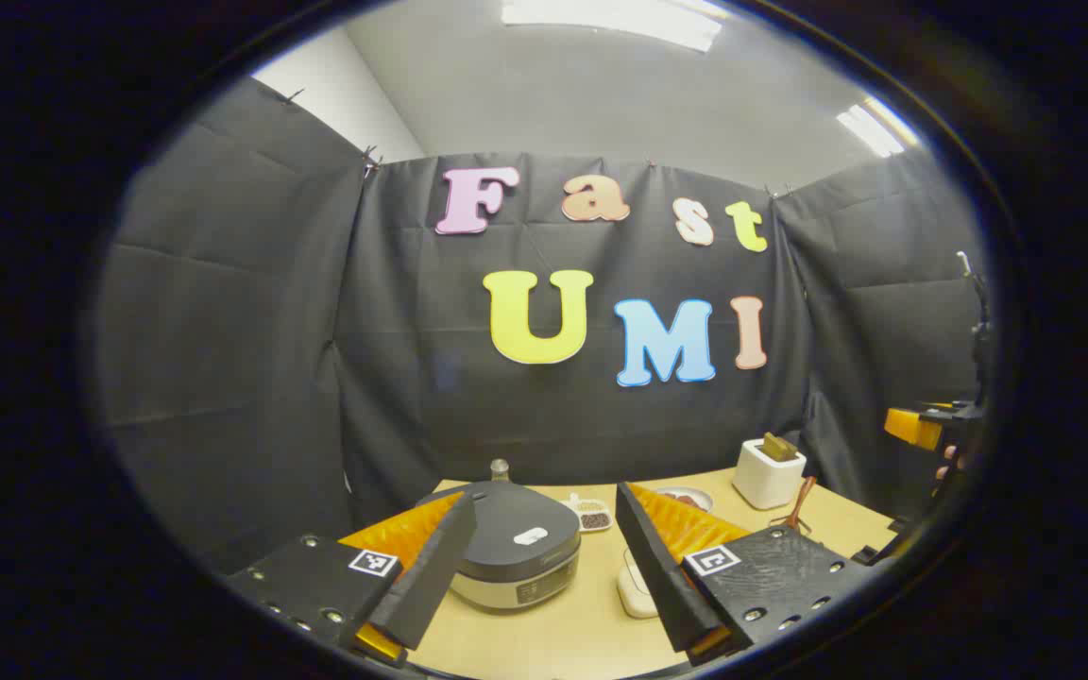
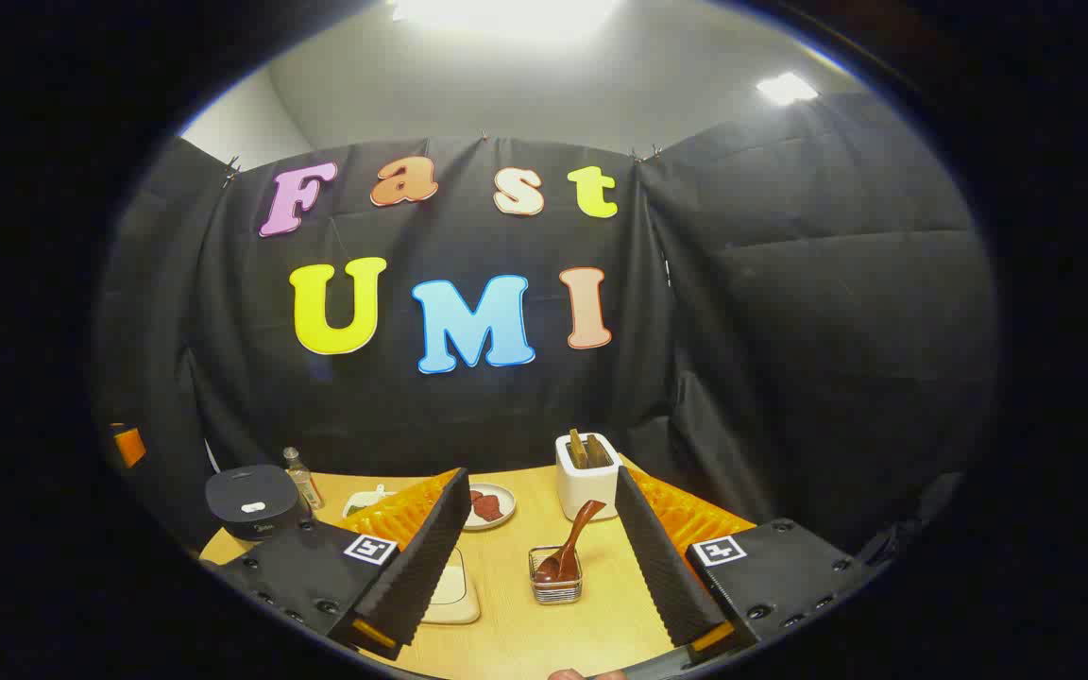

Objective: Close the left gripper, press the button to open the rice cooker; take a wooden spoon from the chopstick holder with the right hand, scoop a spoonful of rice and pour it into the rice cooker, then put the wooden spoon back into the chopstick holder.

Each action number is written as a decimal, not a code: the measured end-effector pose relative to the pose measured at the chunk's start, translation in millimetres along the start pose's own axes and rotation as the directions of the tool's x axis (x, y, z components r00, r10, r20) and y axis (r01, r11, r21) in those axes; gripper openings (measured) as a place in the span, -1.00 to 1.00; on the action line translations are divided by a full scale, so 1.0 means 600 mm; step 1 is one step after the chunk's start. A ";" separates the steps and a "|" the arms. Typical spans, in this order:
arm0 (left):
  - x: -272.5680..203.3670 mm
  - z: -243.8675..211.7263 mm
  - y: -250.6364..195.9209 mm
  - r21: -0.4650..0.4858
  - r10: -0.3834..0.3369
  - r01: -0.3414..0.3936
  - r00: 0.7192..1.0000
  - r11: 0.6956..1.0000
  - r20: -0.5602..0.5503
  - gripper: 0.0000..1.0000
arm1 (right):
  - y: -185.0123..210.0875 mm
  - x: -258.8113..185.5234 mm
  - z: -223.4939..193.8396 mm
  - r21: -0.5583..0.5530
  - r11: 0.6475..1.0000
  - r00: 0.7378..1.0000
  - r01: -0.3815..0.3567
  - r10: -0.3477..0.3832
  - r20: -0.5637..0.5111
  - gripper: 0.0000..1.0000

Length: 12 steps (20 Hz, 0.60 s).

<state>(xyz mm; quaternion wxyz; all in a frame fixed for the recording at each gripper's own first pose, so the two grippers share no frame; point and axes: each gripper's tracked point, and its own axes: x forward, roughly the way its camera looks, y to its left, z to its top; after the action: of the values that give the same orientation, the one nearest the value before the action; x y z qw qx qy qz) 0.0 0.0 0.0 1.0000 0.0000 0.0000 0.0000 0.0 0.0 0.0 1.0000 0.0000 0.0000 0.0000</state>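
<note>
Two grippers, left gripper (image 1: 544, 557) and right gripper (image 2: 539, 552), hold jaws wide apart, gripping nothing. Ahead on the desk (image 1: 553, 642), the rice cooker (image 1: 511, 552) sits lid down. Wooden spoon (image 2: 570, 546) leans in the wire holder (image 2: 555, 578): light, stiff, likely slick; pinch mid-handle.

Light reaches my two cameras from above: a long white ceiling panel (image 1: 612, 21) at twelve o'clock in the left gripper view, a second strip (image 1: 870, 127) at two o'clock. In the right gripper view the overhead lamp (image 2: 506, 14) blows out to pure glare, with a smaller bright square (image 2: 787, 88) at one o'clock. The pale wooden tabletop (image 2: 601, 623) is evenly lit, its shadows soft. The fisheye bends the black cloth wall (image 1: 242, 331) hard toward the rims, where detail dims and softens.
</note>
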 end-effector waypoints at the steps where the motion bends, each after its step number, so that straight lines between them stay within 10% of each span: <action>1: -0.003 -0.005 0.003 -0.002 -0.002 0.002 1.000 1.000 -0.003 0.87 | 0.003 -0.002 -0.001 -0.005 1.000 1.000 -0.002 0.002 -0.003 0.94; 12: -0.005 -0.087 0.014 -0.100 -0.012 0.000 0.993 0.995 -0.119 0.89 | -0.017 -0.030 0.007 -0.096 0.995 0.999 0.030 -0.034 -0.035 0.94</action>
<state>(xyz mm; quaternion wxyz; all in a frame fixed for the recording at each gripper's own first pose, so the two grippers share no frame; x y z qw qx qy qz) -3.0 8.5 -52.3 0.9970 -0.0497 0.0598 -0.0028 -18.0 -10.2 4.4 0.9986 -0.0478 0.0185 -0.0161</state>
